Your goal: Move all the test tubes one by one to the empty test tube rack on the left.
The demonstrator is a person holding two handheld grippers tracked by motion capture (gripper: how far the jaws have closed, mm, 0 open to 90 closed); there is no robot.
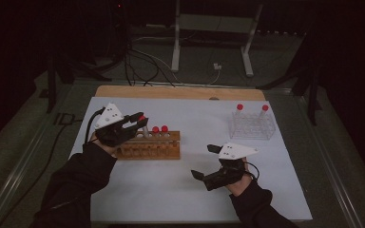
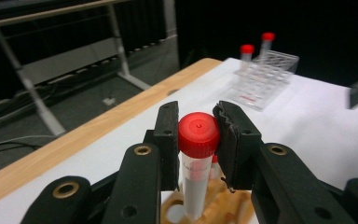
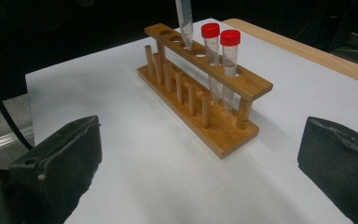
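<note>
Nearest the person, the right gripper (image 1: 204, 162) hovers low over the white surface (image 1: 171, 190), jaws spread wide and released, nothing between them. In the right gripper view its two black pads frame the wooden rack (image 3: 205, 88) from the front, well apart from it.

Farther in, the left gripper (image 1: 141, 121) is clenched on a tube (image 2: 196, 168), the pads (image 2: 168, 135) pressing either side of its red cap. The tube stands upright, its lower end at or just inside a hole of the rack's top bar (image 2: 219, 200); in the right gripper view the clear tip (image 3: 185, 23) hangs over a hole near the rack's far-left end. Two more capped tubes (image 3: 219, 60) sit beside each other toward the rack's other end.

The tube looks like thin clear plastic with a screw cap: light, stiff and smooth-walled, so probably slippery if taken on the bare barrel. The ribbed cap, or just under its rim, is the surer hold, as it is gripped now. Being long and narrow, it would likely tilt and jam against the hole's edge unless kept vertical.

At the far right of the surface stands a clear plastic rack (image 1: 252, 126) with two red-capped tubes (image 1: 239, 110) at its back corners
</note>
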